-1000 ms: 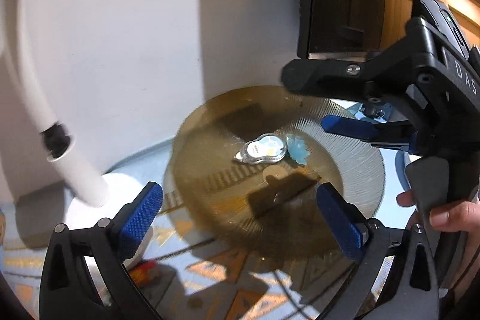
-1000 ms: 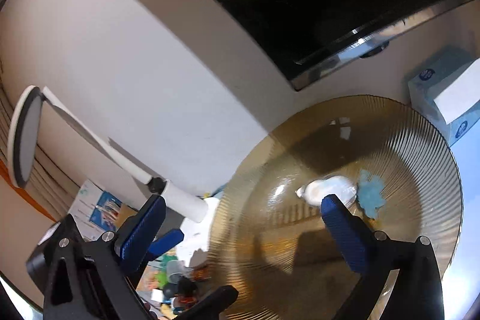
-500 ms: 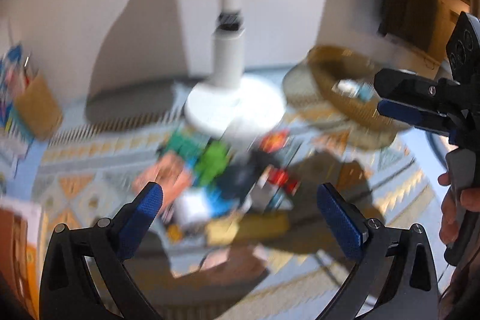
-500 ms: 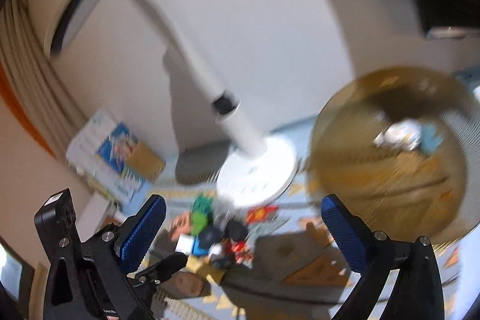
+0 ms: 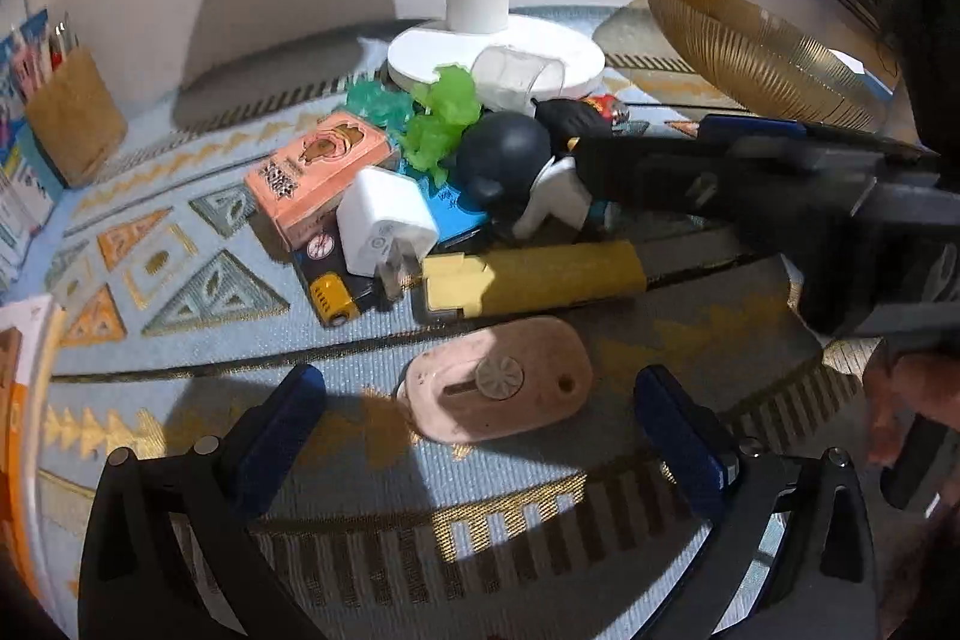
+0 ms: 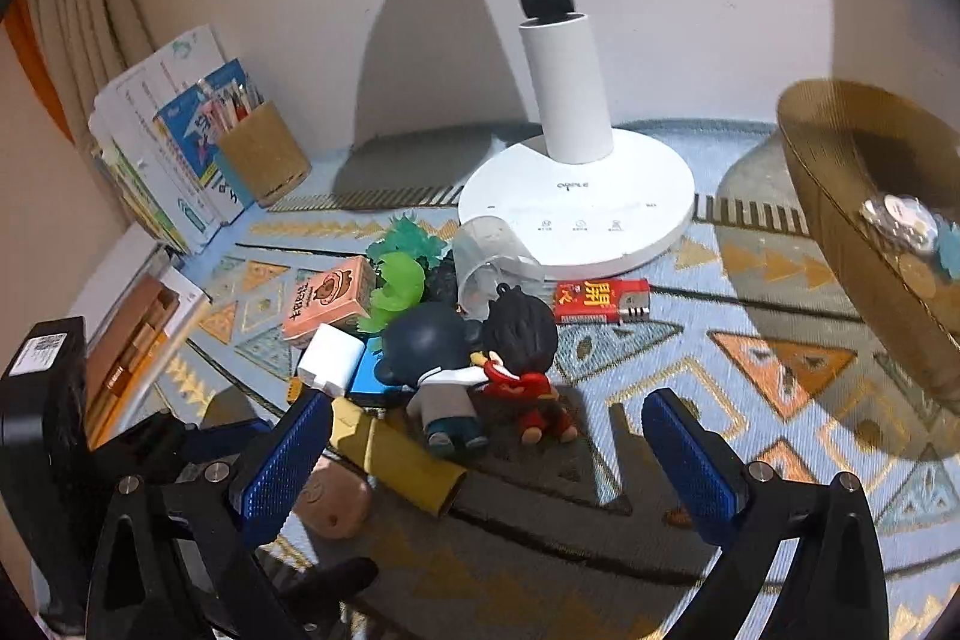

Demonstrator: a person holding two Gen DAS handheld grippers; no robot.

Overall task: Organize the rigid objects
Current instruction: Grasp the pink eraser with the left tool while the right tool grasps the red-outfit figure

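Observation:
A pile of small objects lies on the patterned mat in front of a white lamp base (image 6: 576, 214). In it are two figurines (image 6: 480, 364), a white charger (image 5: 384, 226), a pink box (image 5: 321, 172), a yellow utility knife (image 5: 534, 277), a red lighter (image 6: 600, 301) and green plastic bits (image 5: 444, 112). A pink oval cutter (image 5: 498, 379) lies just ahead of my left gripper (image 5: 480, 412), which is open and empty. My right gripper (image 6: 486, 454) is open over the figurines' feet. An amber glass bowl (image 6: 840, 196) at the right holds a foil blister and a blue piece.
A cork pen holder (image 6: 261, 160) and books (image 6: 162, 148) stand at the back left by the wall. A clear plastic cup (image 6: 486, 259) lies on its side against the lamp base. A person's fingers (image 5: 900, 400) show at the right edge of the left wrist view.
Both grippers have swung away from the amber bowl, leftward and down to the pile of objects by the lamp base. Both stayed open and empty.

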